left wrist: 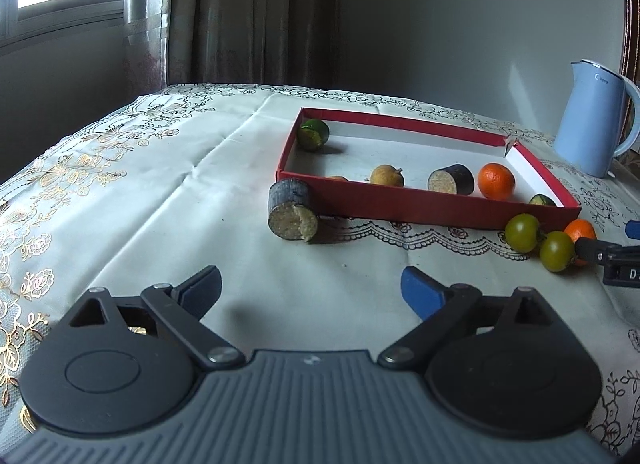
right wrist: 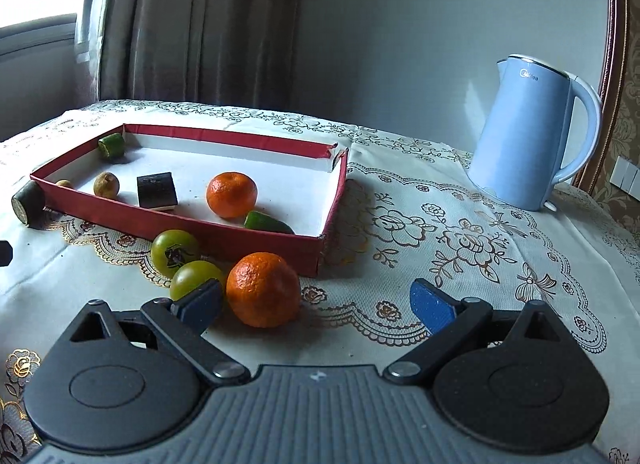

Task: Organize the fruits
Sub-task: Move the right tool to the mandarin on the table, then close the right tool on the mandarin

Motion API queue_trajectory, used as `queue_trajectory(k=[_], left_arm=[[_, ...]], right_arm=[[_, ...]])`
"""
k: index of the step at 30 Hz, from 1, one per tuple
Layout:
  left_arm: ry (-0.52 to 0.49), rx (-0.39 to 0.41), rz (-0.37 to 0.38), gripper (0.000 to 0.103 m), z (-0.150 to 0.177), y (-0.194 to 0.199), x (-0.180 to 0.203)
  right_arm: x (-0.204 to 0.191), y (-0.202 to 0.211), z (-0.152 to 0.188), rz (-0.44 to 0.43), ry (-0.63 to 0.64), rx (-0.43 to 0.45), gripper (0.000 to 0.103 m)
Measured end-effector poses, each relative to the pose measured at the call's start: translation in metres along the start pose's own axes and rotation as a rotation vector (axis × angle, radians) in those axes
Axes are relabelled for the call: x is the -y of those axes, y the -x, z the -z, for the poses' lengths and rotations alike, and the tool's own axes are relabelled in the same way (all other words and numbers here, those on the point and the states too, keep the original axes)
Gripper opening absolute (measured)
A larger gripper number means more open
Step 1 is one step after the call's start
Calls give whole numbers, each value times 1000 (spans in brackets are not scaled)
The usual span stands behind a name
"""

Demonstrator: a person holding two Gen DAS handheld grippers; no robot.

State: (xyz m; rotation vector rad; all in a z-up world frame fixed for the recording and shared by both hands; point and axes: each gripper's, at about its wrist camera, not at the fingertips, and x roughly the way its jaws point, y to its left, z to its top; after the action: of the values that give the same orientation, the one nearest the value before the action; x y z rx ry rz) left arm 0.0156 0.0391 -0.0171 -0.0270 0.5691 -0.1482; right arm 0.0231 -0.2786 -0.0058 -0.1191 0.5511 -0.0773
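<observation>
A red box (left wrist: pixel 400 205) (right wrist: pixel 192 225) lies on the table and holds several fruits, among them an orange (left wrist: pixel 496 180) (right wrist: pixel 231 194) and a dark sugarcane piece (left wrist: pixel 451 179) (right wrist: pixel 157 191). Another sugarcane piece (left wrist: pixel 292 214) (right wrist: pixel 29 204) lies outside its left corner. Two green tomatoes (right wrist: pixel 175 252) (right wrist: pixel 197 280) and a loose orange (right wrist: pixel 263 289) (left wrist: pixel 581 232) lie in front of the box. My left gripper (left wrist: pixel 312 294) is open and empty over bare cloth. My right gripper (right wrist: pixel 316 304) is open, with the loose orange just ahead between its fingers, close to the left one.
A light blue kettle (right wrist: pixel 528 131) (left wrist: pixel 592 119) stands at the back right of the table. A floral lace tablecloth (left wrist: pixel 140 183) covers the table. Curtains and a window are behind on the left.
</observation>
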Motion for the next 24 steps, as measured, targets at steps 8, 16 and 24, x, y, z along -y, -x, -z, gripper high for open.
queue_trajectory(k=[8, 16, 24], left_arm=[[30, -12, 9, 98, 0, -3, -4], [43, -14, 9, 100, -1, -4, -6], [49, -14, 0, 103, -1, -4, -7]], right_arm=[[-8, -13, -5, -47, 26, -35, 91], [-11, -17, -8, -136, -11, -49, 61], [-12, -24, -12, -181, -21, -71, 50]])
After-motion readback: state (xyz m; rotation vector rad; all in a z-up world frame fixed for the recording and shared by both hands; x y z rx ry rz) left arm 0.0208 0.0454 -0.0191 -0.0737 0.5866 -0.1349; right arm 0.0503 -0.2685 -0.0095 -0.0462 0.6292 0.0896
